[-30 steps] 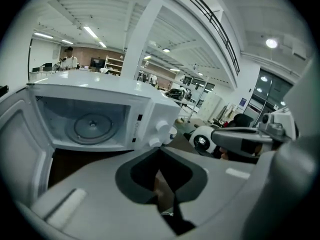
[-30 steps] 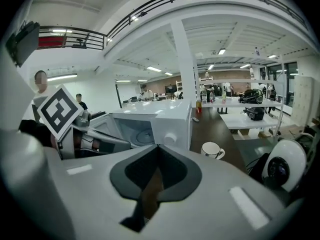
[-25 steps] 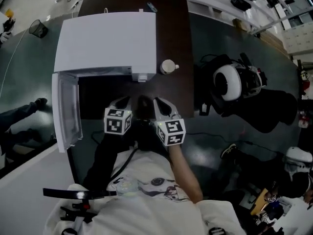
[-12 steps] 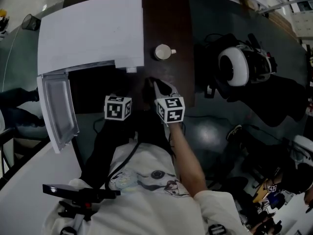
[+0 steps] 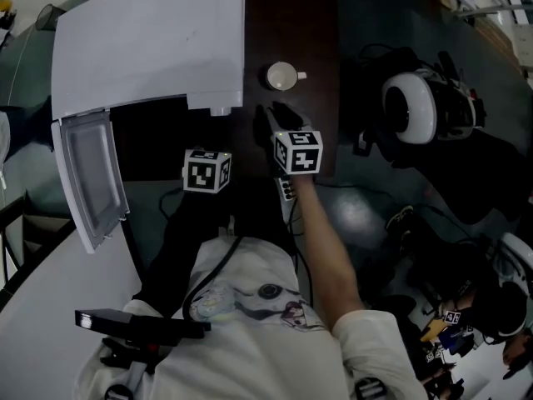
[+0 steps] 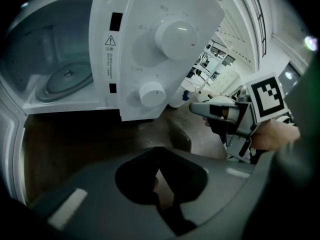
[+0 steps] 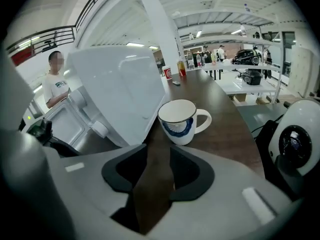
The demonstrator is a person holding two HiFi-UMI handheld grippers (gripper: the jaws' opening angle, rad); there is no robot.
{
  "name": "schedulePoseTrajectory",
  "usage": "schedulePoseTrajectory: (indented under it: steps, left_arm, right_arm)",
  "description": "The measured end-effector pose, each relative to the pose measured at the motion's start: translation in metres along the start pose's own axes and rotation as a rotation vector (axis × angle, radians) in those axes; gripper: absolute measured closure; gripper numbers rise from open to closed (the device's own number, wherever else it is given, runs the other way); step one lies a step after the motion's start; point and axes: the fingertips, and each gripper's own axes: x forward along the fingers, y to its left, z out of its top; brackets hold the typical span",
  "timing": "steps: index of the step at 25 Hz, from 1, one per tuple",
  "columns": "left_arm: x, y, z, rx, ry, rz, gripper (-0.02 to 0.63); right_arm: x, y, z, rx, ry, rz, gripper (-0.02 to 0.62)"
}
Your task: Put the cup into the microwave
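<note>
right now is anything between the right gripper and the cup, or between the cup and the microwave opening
Nothing blocks the cup: the right gripper, jaws just opened wider with nothing between them, faces it across bare table. The microwave has its door open; only the left gripper hangs near the opening.

1. right gripper: jaws have just been opening, nothing between them.
2. cup upright just ahead of those tips, not touched.
3. microwave ahead-left of them, door swung wide.
4. left gripper points at the open front.
</note>
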Motion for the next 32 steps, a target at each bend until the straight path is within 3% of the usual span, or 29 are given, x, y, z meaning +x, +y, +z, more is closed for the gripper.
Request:
schedulePoseTrajectory:
  steps: [4,10,14,32]
  left_arm:
    - [0.003,0.0,-0.001,-0.012,0.006,0.003,0.607]
    - [0.001,0.003,-0.01,-0.034,0.021,0.01,0.607]
    - [-0.001,0.002,-0.012,-0.034,0.02,0.011,0.607]
    - [-0.008,0.016,-0.028,-0.046,0.033,0.041,0.607]
  right_arm:
    - [0.013,-0.018,0.005,0.015,0.001,-0.036,0.41]
    - [0.036,-0.031,0.02,0.034,-0.016,-0.054,0.251]
    - [0.046,-0.036,0.034,0.036,-0.05,-0.069,0.202]
    - [0.066,-0.034,0.053,-0.059,-0.128,-0.085,0.176]
